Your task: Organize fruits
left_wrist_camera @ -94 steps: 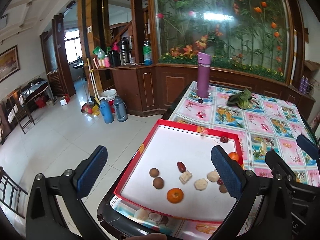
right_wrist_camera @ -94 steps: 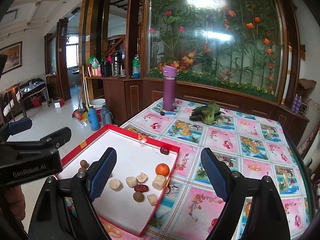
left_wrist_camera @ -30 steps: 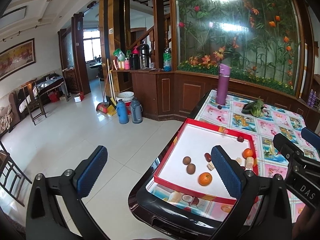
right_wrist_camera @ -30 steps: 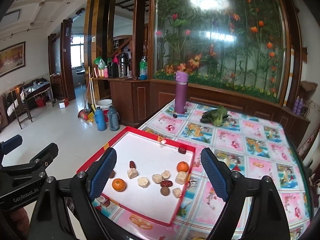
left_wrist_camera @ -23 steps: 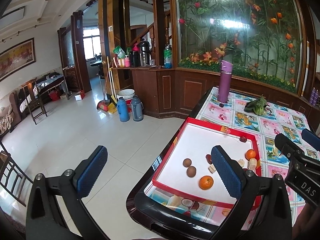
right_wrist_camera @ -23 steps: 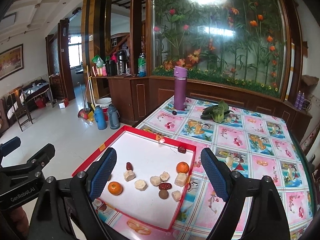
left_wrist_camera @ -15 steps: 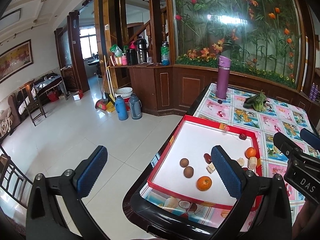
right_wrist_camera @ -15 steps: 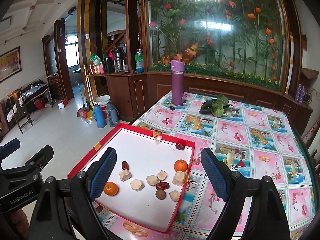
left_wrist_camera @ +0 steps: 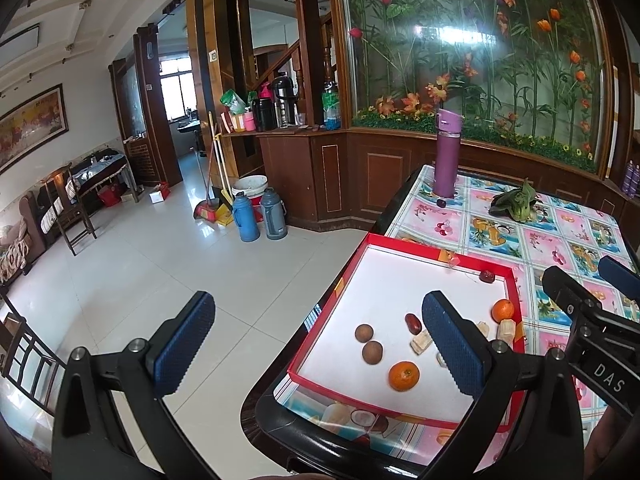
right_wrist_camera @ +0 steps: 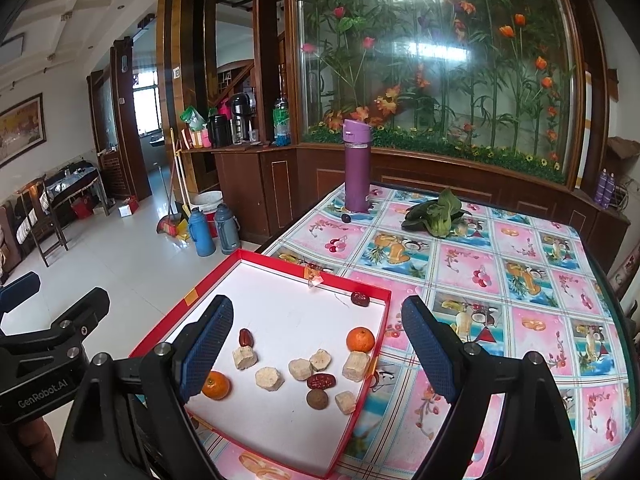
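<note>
A red-rimmed white tray [right_wrist_camera: 280,264] [left_wrist_camera: 400,245] sits at the table's near left corner. In it lie two small oranges [right_wrist_camera: 360,339] [right_wrist_camera: 216,385], red dates [right_wrist_camera: 321,381], brown round fruits [left_wrist_camera: 372,351] and several pale cut chunks [right_wrist_camera: 300,369]. Another date [right_wrist_camera: 360,298] rests by the tray's far rim. My right gripper [right_wrist_camera: 316,354] hovers open above the tray, holding nothing. My left gripper [left_wrist_camera: 316,344] is open and held off the table's left edge, over the floor and tray corner.
A purple flask [right_wrist_camera: 357,166] stands at the table's far left, a small dark fruit [right_wrist_camera: 346,218] beside it. Leafy greens [right_wrist_camera: 438,214] lie farther right. The table wears a fruit-print cloth [right_wrist_camera: 500,280]. On the tiled floor are thermoses [left_wrist_camera: 258,216], a broom and chairs.
Both grippers drew back from the tray and then eased forward a little; the tray looks smaller than 3 s ago. The fruit has not moved and both grippers stayed open.
</note>
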`<state>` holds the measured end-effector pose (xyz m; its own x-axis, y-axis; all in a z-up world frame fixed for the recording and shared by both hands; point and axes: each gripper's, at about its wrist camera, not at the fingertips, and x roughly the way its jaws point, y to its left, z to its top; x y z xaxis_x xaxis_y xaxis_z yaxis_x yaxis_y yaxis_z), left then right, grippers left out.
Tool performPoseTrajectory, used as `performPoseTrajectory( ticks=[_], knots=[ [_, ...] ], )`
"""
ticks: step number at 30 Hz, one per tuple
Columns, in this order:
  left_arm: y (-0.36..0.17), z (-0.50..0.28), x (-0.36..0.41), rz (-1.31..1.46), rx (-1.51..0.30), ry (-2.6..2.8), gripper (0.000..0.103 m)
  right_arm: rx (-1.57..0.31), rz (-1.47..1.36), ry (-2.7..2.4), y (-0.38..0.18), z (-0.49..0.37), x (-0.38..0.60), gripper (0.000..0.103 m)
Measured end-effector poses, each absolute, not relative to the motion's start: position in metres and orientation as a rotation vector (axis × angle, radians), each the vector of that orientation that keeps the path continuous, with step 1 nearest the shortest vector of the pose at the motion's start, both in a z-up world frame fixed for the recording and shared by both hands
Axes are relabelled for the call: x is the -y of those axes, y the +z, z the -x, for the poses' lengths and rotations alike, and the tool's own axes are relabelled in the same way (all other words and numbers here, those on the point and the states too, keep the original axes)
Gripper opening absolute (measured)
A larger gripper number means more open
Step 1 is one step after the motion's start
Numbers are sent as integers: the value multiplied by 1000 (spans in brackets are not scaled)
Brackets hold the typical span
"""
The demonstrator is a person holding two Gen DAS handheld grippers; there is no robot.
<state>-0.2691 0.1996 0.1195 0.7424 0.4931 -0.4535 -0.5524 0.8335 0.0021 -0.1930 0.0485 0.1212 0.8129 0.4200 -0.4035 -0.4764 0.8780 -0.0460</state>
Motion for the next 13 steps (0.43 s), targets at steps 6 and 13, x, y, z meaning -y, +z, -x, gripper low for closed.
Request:
performPoseTrajectory(
  ticks=[6,13],
  knots=[
    [120,260,-194,128,-467,556,103,-395,148,478,122,193,-49,86],
    [121,246,-184,100,-469,537,103,-409,138,477,120,178,-47,86]
  ],
)
